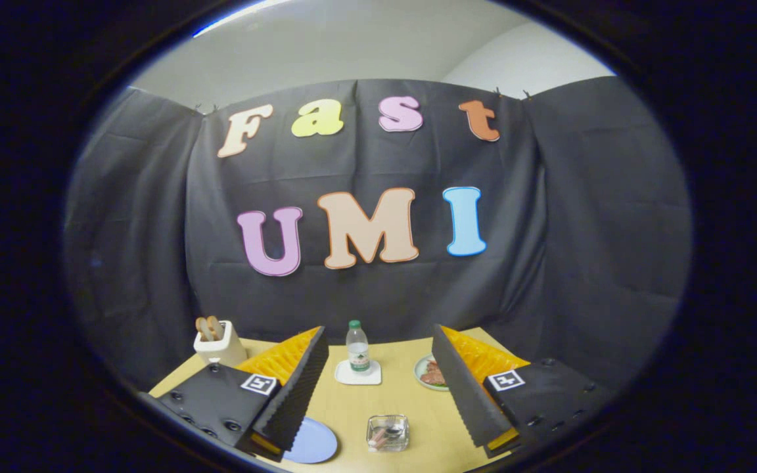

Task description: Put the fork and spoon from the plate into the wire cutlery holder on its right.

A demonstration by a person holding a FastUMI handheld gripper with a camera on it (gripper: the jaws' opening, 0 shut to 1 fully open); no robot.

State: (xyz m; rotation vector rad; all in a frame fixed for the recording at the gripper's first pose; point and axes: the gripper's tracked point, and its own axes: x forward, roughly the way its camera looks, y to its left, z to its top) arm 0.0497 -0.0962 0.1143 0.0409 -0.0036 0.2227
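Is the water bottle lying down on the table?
No, the water bottle stands upright on a white coaster, beyond the open gripper, whose fingers hold nothing.

A clear plastic water bottle [357,346] is stood on a white square coaster [358,374] on the pale wooden table [411,401]. A white toaster [219,345] holding toast, a small clear glass ashtray [387,433] and a pale green saucer [430,373] are also seen.

One toaster [219,347], one bottle [357,346], one coaster [358,374], two plates [316,443] [426,374], one glass dish [388,433], gripper [378,387] fingers apart.
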